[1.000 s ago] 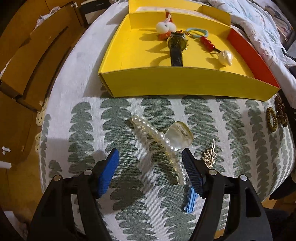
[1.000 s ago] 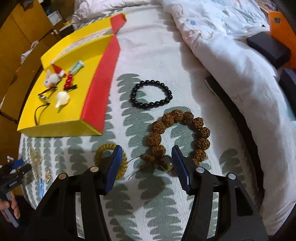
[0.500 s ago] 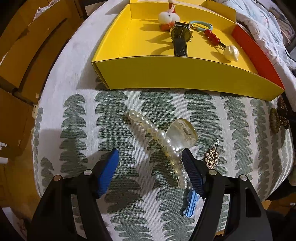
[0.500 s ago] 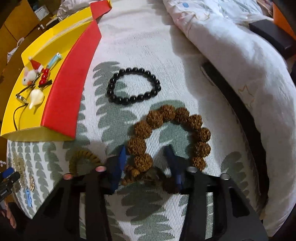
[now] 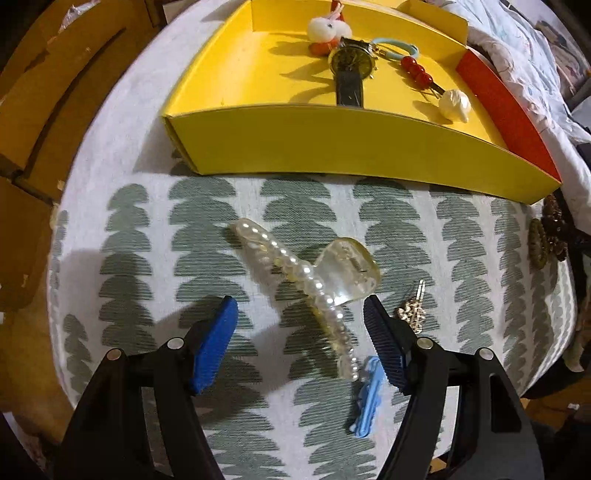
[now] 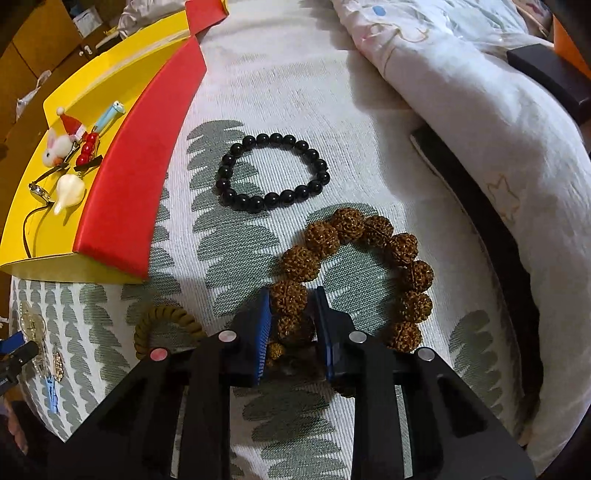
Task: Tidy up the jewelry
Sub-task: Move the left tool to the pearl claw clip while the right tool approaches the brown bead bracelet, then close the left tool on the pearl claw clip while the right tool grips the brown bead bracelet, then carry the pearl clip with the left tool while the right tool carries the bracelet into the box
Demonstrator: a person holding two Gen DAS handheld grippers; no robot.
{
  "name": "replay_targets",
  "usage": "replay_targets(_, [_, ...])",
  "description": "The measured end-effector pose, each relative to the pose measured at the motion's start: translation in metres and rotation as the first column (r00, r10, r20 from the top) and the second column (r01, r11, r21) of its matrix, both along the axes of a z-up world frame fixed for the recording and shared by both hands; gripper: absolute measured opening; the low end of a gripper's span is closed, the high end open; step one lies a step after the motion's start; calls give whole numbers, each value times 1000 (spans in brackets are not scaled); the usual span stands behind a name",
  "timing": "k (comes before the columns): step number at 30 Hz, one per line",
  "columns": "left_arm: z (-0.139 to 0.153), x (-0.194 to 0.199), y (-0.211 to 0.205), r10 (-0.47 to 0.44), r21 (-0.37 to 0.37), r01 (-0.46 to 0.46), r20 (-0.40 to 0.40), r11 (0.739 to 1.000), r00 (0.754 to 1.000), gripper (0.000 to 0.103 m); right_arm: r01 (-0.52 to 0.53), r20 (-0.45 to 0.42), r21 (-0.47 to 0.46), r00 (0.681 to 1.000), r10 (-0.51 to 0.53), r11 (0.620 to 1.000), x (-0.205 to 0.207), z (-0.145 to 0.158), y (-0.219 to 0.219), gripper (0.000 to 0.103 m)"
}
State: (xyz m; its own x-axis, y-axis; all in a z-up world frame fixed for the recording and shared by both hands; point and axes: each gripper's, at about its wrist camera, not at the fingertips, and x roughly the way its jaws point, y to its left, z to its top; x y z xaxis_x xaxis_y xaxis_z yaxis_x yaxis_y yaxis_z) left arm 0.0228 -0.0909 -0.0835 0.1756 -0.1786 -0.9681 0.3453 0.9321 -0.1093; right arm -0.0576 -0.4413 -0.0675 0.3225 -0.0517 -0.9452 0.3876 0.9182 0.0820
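1. Looking from the left wrist, the left tool [image 5: 300,308] stands wide apart above the surface [image 5: 461,229], which has a cloth with green leaf shapes, and it holds nothing.
2. Between its blue fingers [image 5: 214,347] lies the pearl hair claw [image 5: 317,280], a clear clip with a row of pearls; its near end reaches close to the right finger, but I cannot tell if they touch.
3. Only this view shows clearly the small blue clip [image 5: 367,398] below the claw and the gold hairpin [image 5: 412,310] just beside the right finger.
4. The yellow box [image 5: 332,144] stands beyond the claw. Inside it are a watch [image 5: 351,66], a white plush rabbit [image 5: 328,29], red beads [image 5: 417,72] and a white shell piece [image 5: 454,105].
5. From the right wrist, the right tool [image 6: 291,295] is nearly closed, its pads pressing on the brown seed bracelet [image 6: 369,266] at the near-left part of the ring.
6. This view alone shows the black bead bracelet [image 6: 273,171], lying apart beyond the brown one, and the whole olive hair tie [image 6: 166,325] to the left of the tool.
7. The red side wall [image 6: 140,166] of the box is seen broadly here, while the left view shows it only at the edge.
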Motion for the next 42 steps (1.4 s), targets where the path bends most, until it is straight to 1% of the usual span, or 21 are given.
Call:
replay_targets(2, [-5, 2, -2, -1, -20, 1, -24, 1000, 1000, 70, -1, 3, 1, 1000, 1, 1000, -1, -1, -1, 24])
replay_targets(5, [-7, 4, -1, 6, -31, -6, -15, 999, 1000, 69, -1, 8, 9, 1000, 1, 1000, -3, -2, -5, 24])
replay_targets(6, [-6, 4, -1, 4, -38, -4, -5, 999, 1000, 62, -1, 9, 11, 1000, 1, 1000, -3, -3, -5, 24])
replay_targets(11, [-5, 5, -7, -20, -67, 20, -8, 998, 1000, 42, -4, 9, 25, 1000, 4, 1000, -5, -1, -10, 24])
replay_targets(13, [-7, 5, -9, -21, -65, 20, -5, 998, 1000, 42, -1, 9, 32, 1000, 1, 999, -6, 0, -11, 24])
replay_targets(17, [-6, 4, -14, -23, -59, 25, 26, 998, 999, 40, 6, 17, 44, 1000, -6, 999, -9, 5, -13, 23])
replay_targets(18, [-5, 4, -15, -30, -56, 31, 34, 998, 999, 36, 6, 17, 48, 1000, -7, 999, -10, 6, -15, 23])
replay_targets(19, [-5, 4, -16, -33, -57, 35, 40, 998, 999, 34, 9, 19, 51, 1000, -10, 999, -11, 7, -15, 22])
replay_targets(20, [-1, 2, -22, -33, -64, 36, 38, 997, 999, 25, 10, 21, 54, 1000, -11, 999, -12, 7, -16, 21])
replay_targets(22, [1, 3, -28, -43, -68, 46, 44, 997, 998, 25, 17, 29, 72, 999, -19, 997, -14, 10, -17, 21])
replay_targets(26, [10, -2, -38, -43, -66, 46, 58, 997, 997, 25, 29, 67, 138, 997, -39, 990, -20, 16, -21, 20])
replay_targets(28, [12, -1, -28, -38, -74, 43, 57, 996, 998, 25, 34, 84, 157, 995, -48, 987, -23, 21, -22, 20])
replay_targets(34, [21, -4, -19, -37, -80, 44, 87, 996, 996, 25, 44, 158, 219, 984, -80, 975, -39, 44, -35, 20])
replay_targets(37, [23, -3, -10, -24, -80, 32, 93, 996, 995, 25, 49, 215, 260, 971, -107, 964, -50, 59, -44, 20])
replay_targets(42, [29, -3, -12, -17, -88, 27, 108, 996, 994, 25, 52, 303, 310, 941, -150, 949, -68, 86, -55, 20])
